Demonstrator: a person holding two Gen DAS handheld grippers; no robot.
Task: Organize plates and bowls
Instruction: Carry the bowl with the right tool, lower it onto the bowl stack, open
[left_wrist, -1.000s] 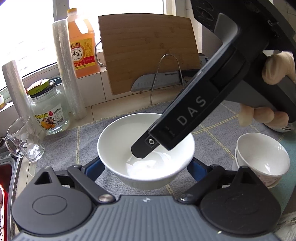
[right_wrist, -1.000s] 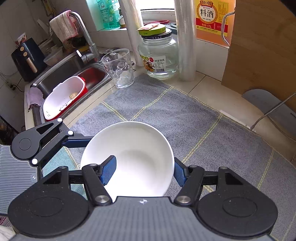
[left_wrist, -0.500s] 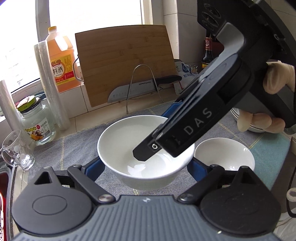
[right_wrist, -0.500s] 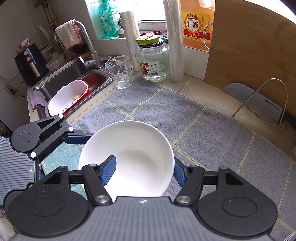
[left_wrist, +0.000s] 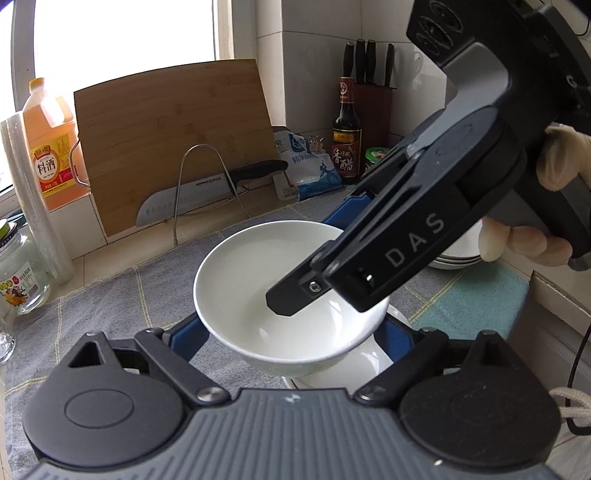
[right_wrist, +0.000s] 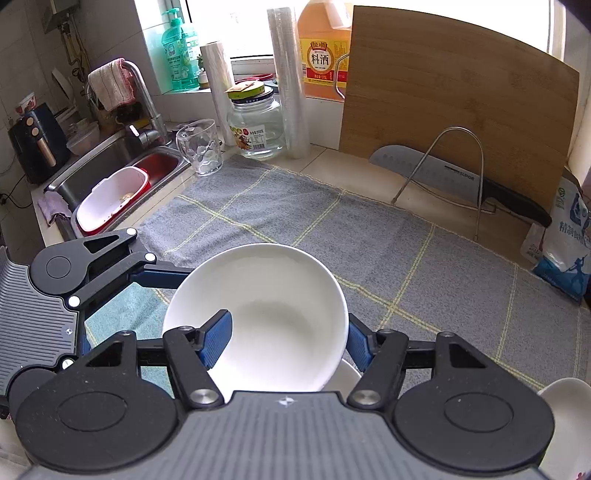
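A white bowl (left_wrist: 258, 280) (right_wrist: 266, 295) hangs above the grey mat, held by both grippers at once. My left gripper (left_wrist: 291, 332) is shut on it, with a blue pad pressed on each outer side. My right gripper (right_wrist: 286, 341) is shut on its wall, one finger inside and one outside the rim. From the left wrist view the right gripper (left_wrist: 325, 254) slants down from the upper right in a gloved hand (left_wrist: 561, 162). Directly below sits another white bowl (left_wrist: 343, 373) (right_wrist: 349, 373). A stack of white plates (left_wrist: 458, 258) lies behind the right gripper.
A bamboo cutting board (right_wrist: 454, 99) leans on the wall behind a wire rack (right_wrist: 458, 162) with a knife (right_wrist: 443, 173). A jar (right_wrist: 255, 125), a glass (right_wrist: 199, 147) and a sink (right_wrist: 122, 173) stand far left. A salt bag (right_wrist: 565, 251) and one more white bowl (right_wrist: 565, 417) are at the right.
Both grippers have carried the bowl to the right along the counter, away from the sink. The other white bowl, earlier off to the right, now lies under the held one.
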